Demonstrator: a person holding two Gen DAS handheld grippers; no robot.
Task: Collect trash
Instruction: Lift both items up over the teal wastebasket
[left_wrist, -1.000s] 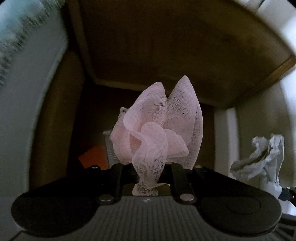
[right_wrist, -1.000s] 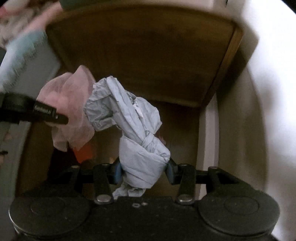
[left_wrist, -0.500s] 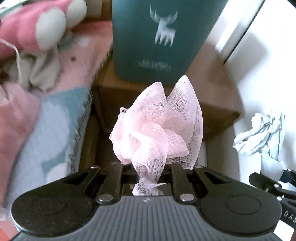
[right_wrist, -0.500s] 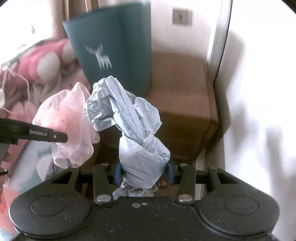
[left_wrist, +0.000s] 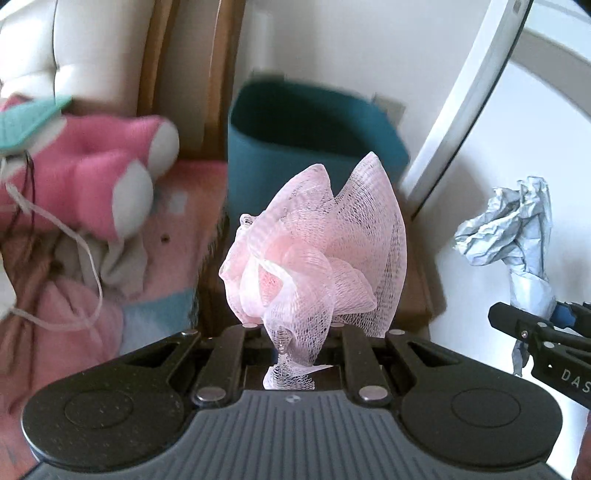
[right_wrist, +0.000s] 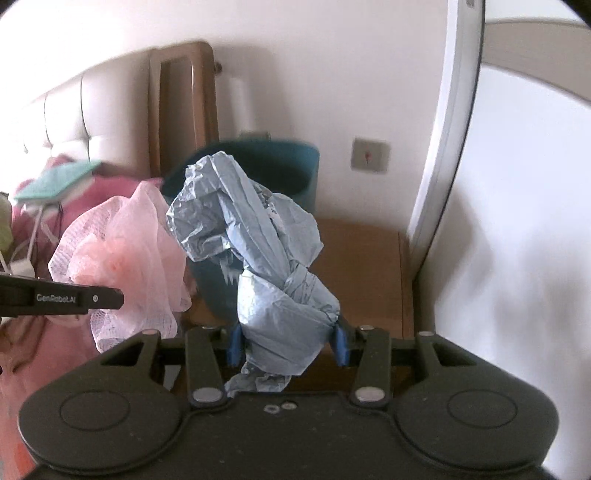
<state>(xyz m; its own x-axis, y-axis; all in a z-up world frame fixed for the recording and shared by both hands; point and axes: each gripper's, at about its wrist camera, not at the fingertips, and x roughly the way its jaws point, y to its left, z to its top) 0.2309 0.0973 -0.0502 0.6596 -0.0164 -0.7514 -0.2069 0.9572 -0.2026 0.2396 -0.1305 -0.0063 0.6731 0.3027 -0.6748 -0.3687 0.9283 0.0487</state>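
brown nightstand (right_wrist: 362, 266) with teal bin (left_wrist: 314, 147) beyond both jaws, bed (left_wrist: 74, 229) leftward. left gripper (left_wrist: 295, 332) clenches pink mesh (left_wrist: 317, 251); right gripper (right_wrist: 288, 343) clenches knotted blue bag (right_wrist: 280, 288).

You have two grippers: the left gripper (left_wrist: 295, 332) and the right gripper (right_wrist: 288, 343). You see one pink mesh puff (left_wrist: 317, 251), one knotted blue plastic bag (right_wrist: 266, 266), one teal bin (left_wrist: 314, 136), one wooden nightstand (right_wrist: 362, 266).

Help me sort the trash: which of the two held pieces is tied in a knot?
The blue-grey plastic bag in the right gripper; it is crumpled and knotted. The pink mesh netting in the left gripper is loose and ruffled.
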